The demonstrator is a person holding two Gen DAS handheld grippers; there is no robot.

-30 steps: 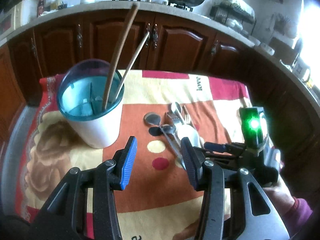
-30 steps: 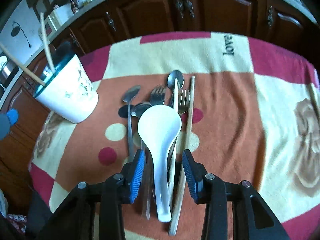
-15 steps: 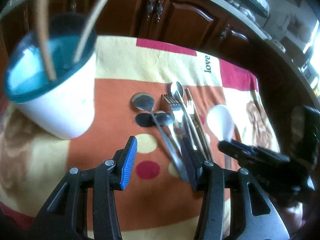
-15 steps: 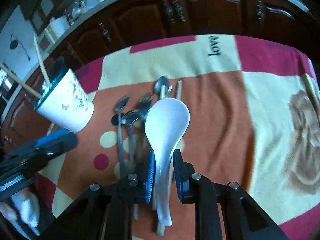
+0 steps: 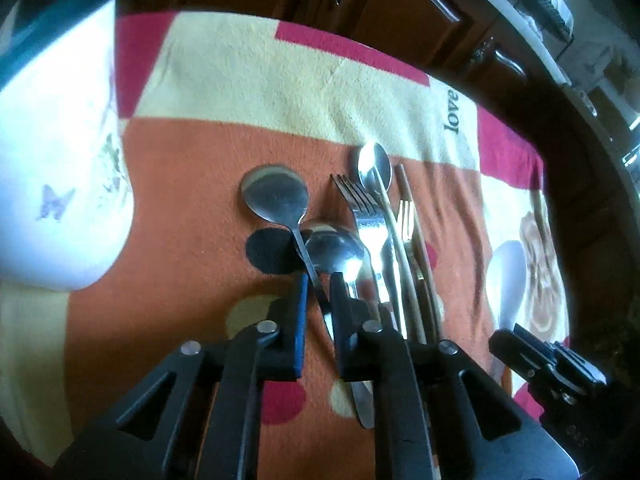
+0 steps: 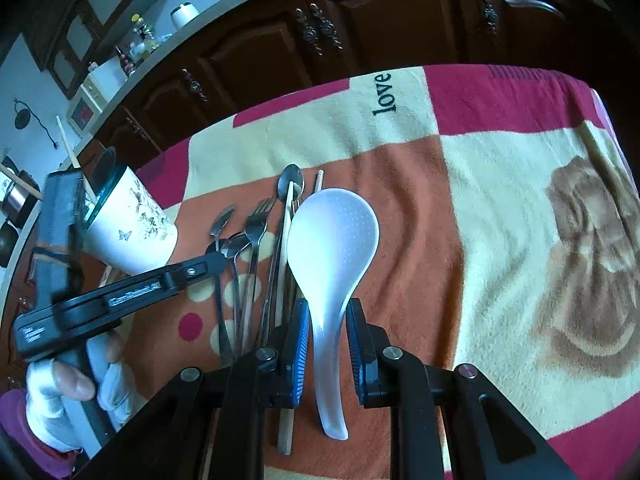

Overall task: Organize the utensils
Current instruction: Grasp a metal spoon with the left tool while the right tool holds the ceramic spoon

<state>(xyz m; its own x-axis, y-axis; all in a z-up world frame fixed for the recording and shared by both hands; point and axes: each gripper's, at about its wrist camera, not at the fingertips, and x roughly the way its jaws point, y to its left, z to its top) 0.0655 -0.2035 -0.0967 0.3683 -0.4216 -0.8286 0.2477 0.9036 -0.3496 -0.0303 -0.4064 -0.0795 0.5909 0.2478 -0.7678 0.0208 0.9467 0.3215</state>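
Gripping the white, dimpled rice spoon (image 6: pixel 334 248) by its neck, right gripper (image 6: pixel 327 334); left gripper (image 5: pixel 319 294) pinches a steel spoon's (image 5: pixel 276 200) thin handle.

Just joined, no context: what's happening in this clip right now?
A person with two handheld grippers is sorting utensils on a blanket-covered table. The right gripper is shut on the handle of a white spoon, held above the pile. The left gripper is closed around the handle of a metal spoon that looks to be lying in the pile of forks and chopsticks. The holder cup stands to the left with a couple of sticks in it.
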